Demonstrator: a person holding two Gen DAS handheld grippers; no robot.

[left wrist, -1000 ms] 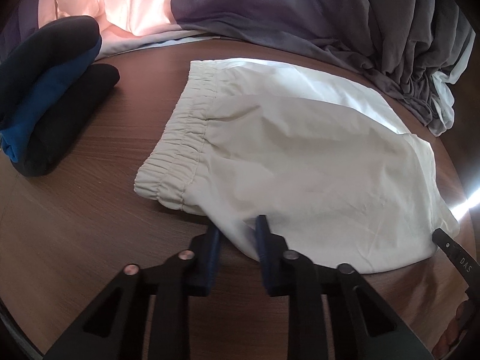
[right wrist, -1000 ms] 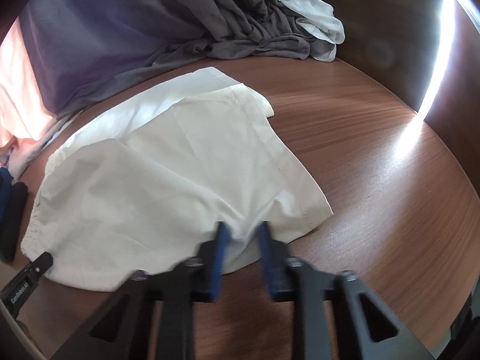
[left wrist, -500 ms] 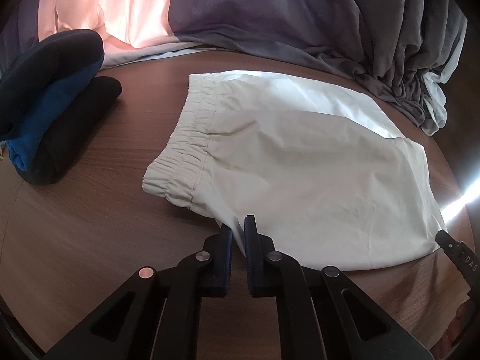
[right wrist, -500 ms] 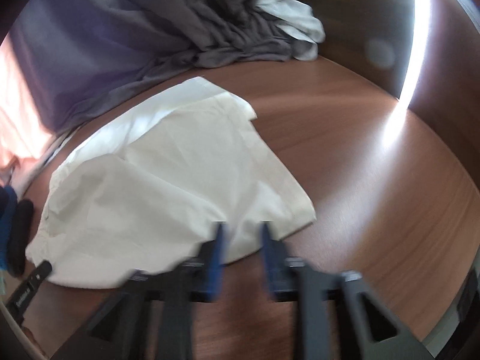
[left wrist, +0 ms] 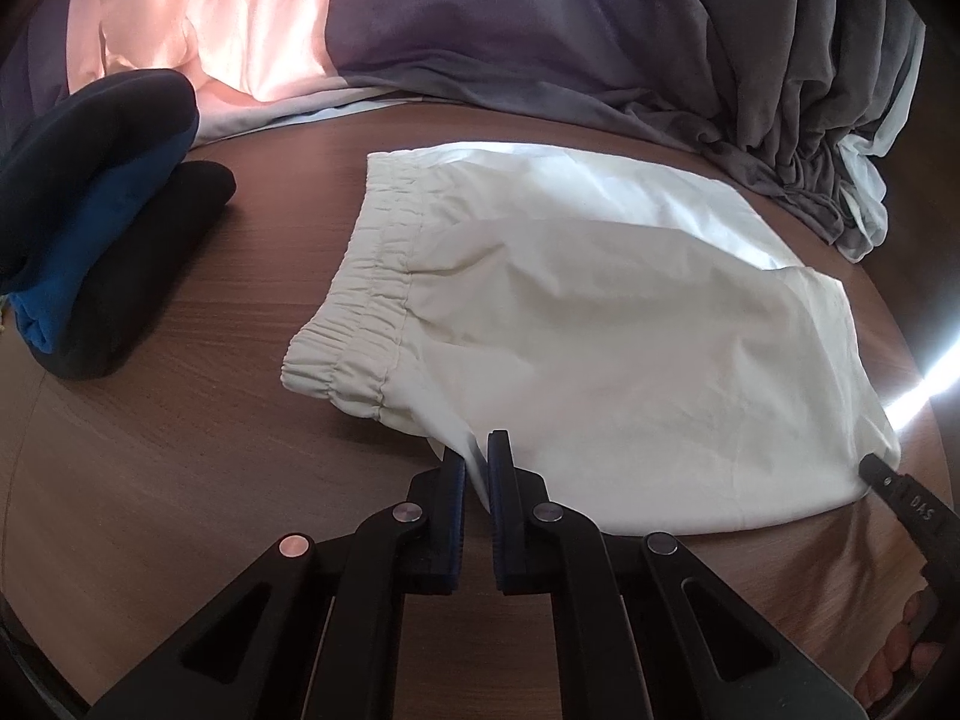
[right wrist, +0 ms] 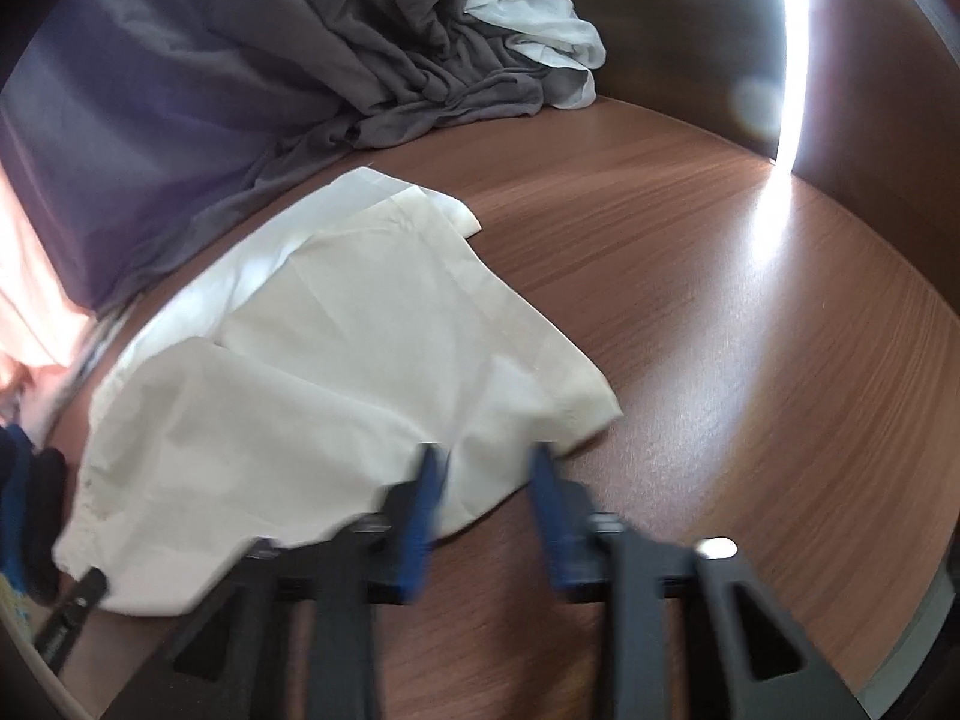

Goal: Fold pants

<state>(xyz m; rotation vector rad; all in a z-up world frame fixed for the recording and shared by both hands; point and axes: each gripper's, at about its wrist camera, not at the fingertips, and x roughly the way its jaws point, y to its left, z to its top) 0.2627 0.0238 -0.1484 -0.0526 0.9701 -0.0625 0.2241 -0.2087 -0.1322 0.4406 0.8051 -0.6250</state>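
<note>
Cream-white pants (left wrist: 600, 324) lie folded lengthwise on a brown wooden table (left wrist: 150, 468), elastic waistband (left wrist: 354, 324) at the left. My left gripper (left wrist: 477, 462) is shut on the pants' near edge just right of the waistband. In the right wrist view the pants (right wrist: 336, 384) lie spread with the leg hems toward the right. My right gripper (right wrist: 489, 468) is open, its blue fingers straddling the near edge by the hem corner. Its tip also shows in the left wrist view (left wrist: 900, 492) at the pants' right corner.
A stack of folded dark and blue clothes (left wrist: 96, 228) sits at the left. Grey and purple fabric (left wrist: 600, 30) is heaped along the table's back, with a white cloth (right wrist: 540, 30) at the far right. Bright sunlight streaks the table's right edge (right wrist: 774, 228).
My left gripper closed on the pants' near edge and stays shut on it. My right gripper stayed open and shifted slightly; its view is blurred by motion.
</note>
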